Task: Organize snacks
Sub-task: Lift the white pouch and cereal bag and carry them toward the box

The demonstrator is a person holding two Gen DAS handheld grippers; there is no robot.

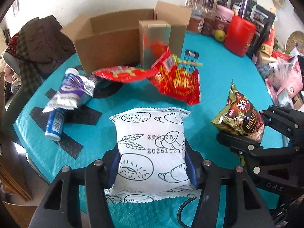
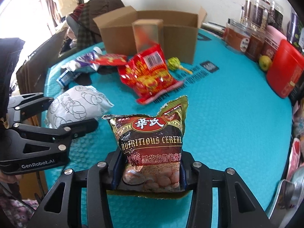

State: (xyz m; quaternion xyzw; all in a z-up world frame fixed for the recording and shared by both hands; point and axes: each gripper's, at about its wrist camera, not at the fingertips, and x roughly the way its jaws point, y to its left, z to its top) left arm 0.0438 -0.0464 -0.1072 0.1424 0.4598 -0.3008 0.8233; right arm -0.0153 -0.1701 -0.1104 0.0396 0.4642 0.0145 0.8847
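My left gripper (image 1: 152, 157) is shut on a white bread packet (image 1: 150, 133) printed with line drawings, its blue pads pressing both sides. In the right wrist view that packet (image 2: 76, 104) sits between the left gripper's (image 2: 73, 111) fingers at the left. My right gripper (image 2: 151, 163) is shut on a brown and gold cereal packet (image 2: 152, 138), which stands upright between the pads. The left wrist view shows the cereal packet (image 1: 241, 114) in the right gripper (image 1: 245, 127) at the right. Both packets are just above the teal table mat (image 1: 218, 76).
An open cardboard box (image 1: 106, 43) stands at the back with a smaller upright box (image 1: 153, 43) in front. Red snack bags (image 1: 176, 81), a purple-silver packet (image 1: 76, 87) and a blue-white tube (image 1: 54, 125) lie before it. Jars and a red tin (image 1: 239, 36) line the right edge.
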